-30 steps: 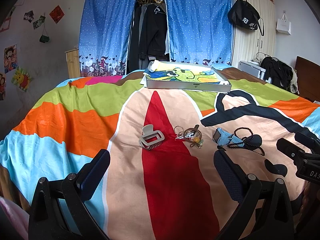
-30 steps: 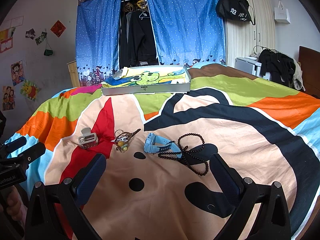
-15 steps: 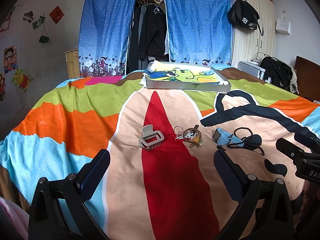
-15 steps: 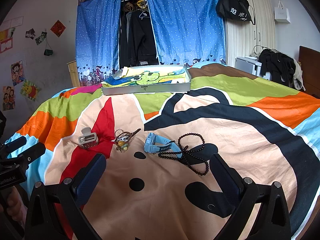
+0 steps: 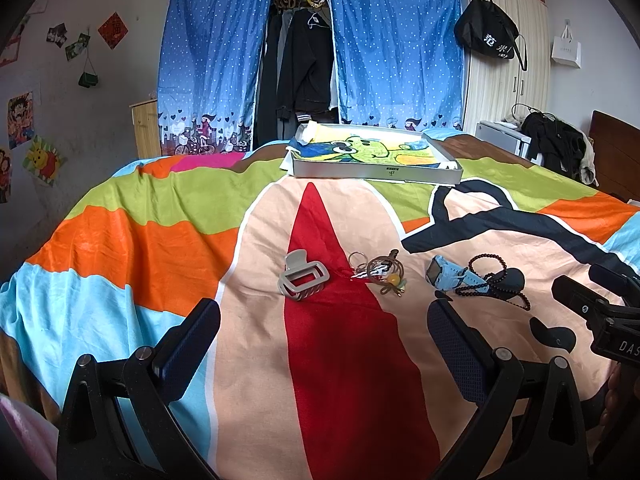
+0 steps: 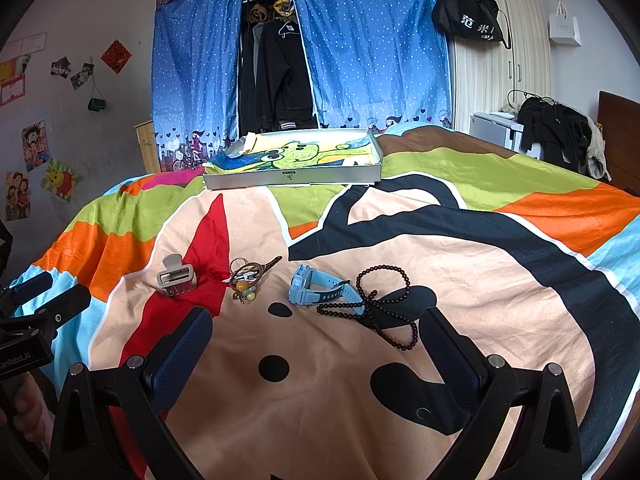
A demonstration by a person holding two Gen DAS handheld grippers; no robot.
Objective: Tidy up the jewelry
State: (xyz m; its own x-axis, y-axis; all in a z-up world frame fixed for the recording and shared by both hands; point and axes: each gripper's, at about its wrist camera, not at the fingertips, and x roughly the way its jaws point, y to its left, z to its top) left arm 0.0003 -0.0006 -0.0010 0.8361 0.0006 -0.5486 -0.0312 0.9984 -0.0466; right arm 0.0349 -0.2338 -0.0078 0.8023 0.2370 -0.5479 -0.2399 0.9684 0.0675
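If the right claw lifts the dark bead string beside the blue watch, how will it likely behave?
The bead string lies in loose, crossing loops, so it is probably floppy and would dangle from a pinch. Part of it lies across the blue watch strap, so it may drag or snag the watch. The round beads might slip between the pads.

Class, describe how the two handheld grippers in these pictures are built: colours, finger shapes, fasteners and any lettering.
Both the left gripper and right gripper are black angular frames with silver round fasteners. Each carries two flat paddle fingers faced with dark blue dimpled pads. White lettering marks the bodies: "GenRobot.AI" on the left, "DAS" and further letters cut off on the right. No cables or sleeves show.
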